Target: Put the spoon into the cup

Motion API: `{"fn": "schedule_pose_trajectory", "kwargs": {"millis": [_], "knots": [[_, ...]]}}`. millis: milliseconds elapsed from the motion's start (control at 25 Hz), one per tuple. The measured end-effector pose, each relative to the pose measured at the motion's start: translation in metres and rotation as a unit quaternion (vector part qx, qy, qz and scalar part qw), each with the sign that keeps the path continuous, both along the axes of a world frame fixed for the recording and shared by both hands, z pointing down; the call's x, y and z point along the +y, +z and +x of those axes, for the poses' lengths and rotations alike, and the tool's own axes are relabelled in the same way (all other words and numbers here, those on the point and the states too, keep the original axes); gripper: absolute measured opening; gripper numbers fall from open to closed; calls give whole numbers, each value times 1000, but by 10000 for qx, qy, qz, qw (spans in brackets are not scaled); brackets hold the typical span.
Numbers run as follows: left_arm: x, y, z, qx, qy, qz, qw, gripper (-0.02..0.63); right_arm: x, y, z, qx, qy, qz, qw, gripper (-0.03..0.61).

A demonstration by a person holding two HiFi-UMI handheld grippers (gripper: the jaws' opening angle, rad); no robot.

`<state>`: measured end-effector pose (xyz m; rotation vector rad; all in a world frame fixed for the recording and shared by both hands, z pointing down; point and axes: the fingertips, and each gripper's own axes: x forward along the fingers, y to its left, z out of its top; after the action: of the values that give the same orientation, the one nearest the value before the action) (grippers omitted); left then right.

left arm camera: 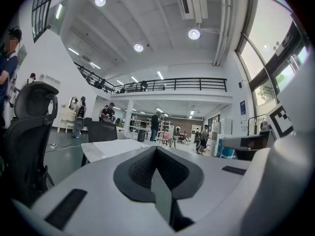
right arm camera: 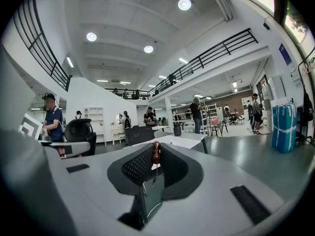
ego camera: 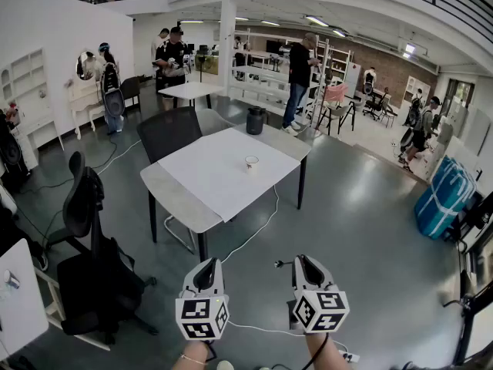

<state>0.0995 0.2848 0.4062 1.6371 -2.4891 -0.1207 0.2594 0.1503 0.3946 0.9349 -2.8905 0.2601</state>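
A small white cup [ego camera: 252, 161] stands on the white cloth of the grey table [ego camera: 176, 200], some way in front of me. Both grippers hang low over the floor, well short of the table. My left gripper [ego camera: 207, 268] has its jaws closed together with nothing between them. My right gripper [ego camera: 307, 266] is shut on a small spoon [right arm camera: 156, 153]. In the right gripper view the spoon's brown end sticks up between the pads, and the rest of it is hidden. The spoon cannot be made out in the head view.
A black office chair [ego camera: 83, 206] stands left of the table and another dark chair [ego camera: 168, 132] behind it. A black cylinder [ego camera: 256, 120] sits on the adjoining grey table. White cables [ego camera: 258, 233] cross the floor. A blue suitcase [ego camera: 444, 196] stands at the right. Several people are at the back.
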Motion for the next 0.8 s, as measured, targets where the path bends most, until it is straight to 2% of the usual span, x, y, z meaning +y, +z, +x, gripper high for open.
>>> {"fn": "schedule_pose_trajectory", "kwargs": {"millis": [320, 520, 800], "knots": [[4, 4, -6, 17, 21, -38, 10000, 18, 7, 1, -4, 46, 33, 13, 10000, 63], [4, 9, -7, -11, 126, -77, 9999, 18, 9, 3, -3, -181, 96, -173, 9996, 63], [2, 19, -20, 76, 224, -135, 9996, 18, 13, 13, -8, -36, 205, -253, 9995, 63]]}}
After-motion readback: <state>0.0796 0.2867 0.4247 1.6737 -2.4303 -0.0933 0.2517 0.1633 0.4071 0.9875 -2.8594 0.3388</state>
